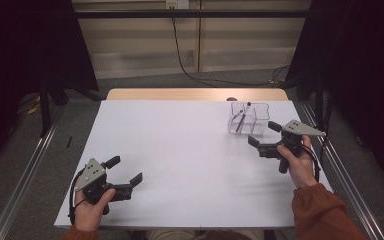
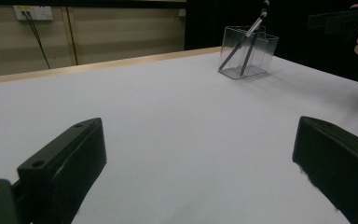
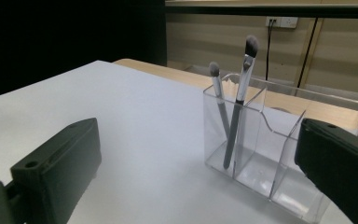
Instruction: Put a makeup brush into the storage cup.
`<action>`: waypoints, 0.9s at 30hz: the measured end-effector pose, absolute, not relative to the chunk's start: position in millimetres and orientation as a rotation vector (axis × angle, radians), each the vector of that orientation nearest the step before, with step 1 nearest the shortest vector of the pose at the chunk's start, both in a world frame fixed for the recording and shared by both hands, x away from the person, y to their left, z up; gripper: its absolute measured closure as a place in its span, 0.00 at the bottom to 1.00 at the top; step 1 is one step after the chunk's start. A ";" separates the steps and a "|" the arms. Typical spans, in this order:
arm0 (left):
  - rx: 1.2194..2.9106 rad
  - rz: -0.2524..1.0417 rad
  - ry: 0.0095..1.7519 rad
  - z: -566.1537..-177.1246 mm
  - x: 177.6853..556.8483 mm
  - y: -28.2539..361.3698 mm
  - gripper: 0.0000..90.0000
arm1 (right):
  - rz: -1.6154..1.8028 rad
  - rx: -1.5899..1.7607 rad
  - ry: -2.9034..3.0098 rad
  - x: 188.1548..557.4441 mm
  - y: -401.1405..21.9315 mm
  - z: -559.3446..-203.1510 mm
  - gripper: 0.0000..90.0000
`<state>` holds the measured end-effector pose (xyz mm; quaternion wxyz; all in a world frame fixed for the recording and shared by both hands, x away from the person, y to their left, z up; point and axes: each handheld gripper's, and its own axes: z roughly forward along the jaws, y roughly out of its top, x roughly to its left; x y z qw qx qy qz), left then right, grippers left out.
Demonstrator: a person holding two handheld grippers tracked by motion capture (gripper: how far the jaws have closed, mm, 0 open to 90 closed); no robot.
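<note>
**Both grippers open and empty beside a clear brush holder**

At the near left of the white rectangular tabletop (image 1: 180, 160), the person's left hand (image 1: 92, 207) holds the black two-jaw left gripper (image 1: 127, 172) low over the surface. Its jaws stand wide apart with nothing between them; in the left gripper view only bare white table lies between the two black pads.

Moving right across the middle, the table is plain white, with a strip of light wooden edge (image 1: 195, 94) along its far side.

Toward the far right stands the clear plastic divided organiser box (image 1: 249, 119), upright on the table. In its left-hand compartment, as the right gripper view shows it, two slim grey-handled makeup brushes (image 3: 235, 121) lean bristles-up, their tips rising above the rim. The other compartments look empty.

Just right of the box and a little nearer, the right hand (image 1: 300, 162), in a rust-orange sleeve (image 1: 322, 212), holds the black two-jaw right gripper (image 1: 262, 135). Its jaws are spread wide, gripping nothing, pointed toward the box and near it without touching.
</note>
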<state>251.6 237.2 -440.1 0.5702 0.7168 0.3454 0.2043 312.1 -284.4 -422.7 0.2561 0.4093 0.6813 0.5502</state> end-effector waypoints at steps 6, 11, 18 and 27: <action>1.682 0.487 0.812 -439.9 250.6 237.9 0.03 | 1.493 1.111 1.844 296.9 -287.9 -424.4 0.00; 1.680 0.496 0.819 -439.9 249.6 238.3 0.03 | 1.492 1.115 1.829 286.1 -292.6 -426.5 0.00; 1.675 0.501 0.820 -439.8 248.2 239.3 0.03 | 1.477 1.113 1.833 276.1 -294.4 -432.1 0.00; 1.668 0.506 0.819 -439.9 247.0 239.5 0.03 | 1.471 1.102 1.827 259.0 -295.1 -436.9 0.00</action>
